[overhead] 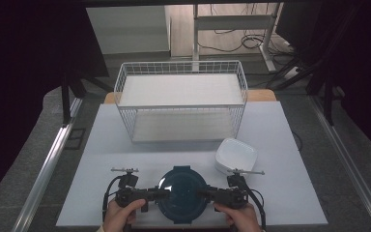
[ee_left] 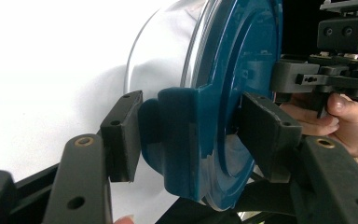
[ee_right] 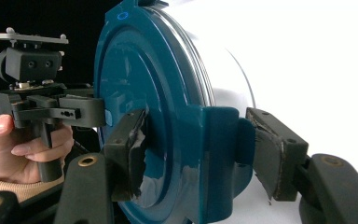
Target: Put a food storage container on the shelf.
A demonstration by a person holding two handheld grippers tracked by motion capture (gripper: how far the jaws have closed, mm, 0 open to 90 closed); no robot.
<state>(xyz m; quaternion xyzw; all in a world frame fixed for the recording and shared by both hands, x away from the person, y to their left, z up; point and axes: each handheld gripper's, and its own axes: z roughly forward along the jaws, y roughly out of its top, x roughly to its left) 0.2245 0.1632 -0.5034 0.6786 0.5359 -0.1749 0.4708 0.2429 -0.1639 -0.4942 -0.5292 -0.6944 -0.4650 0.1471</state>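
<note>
Left: my left hand [overhead: 121, 214] holds the left gripper [overhead: 160, 193], whose two black jaws sit on either side of a side latch of the round dark-blue plastic lid [overhead: 182, 193]; in the left gripper view [ee_left: 189, 140] they lie just beside the latch, and I cannot tell whether they press it. Centre: the lid covers a clear round container [ee_left: 168, 70] resting on the white tabletop [overhead: 280, 145] at its near edge, between both grippers. Behind it stands a white wire basket [overhead: 181, 99]. Right: my right hand [overhead: 244, 216] holds the right gripper [overhead: 204, 193]; in the right gripper view [ee_right: 196, 154] its jaws bracket the opposite latch, grip equally uncertain. A white squarish bowl [overhead: 235, 155] sits just beyond.
</note>
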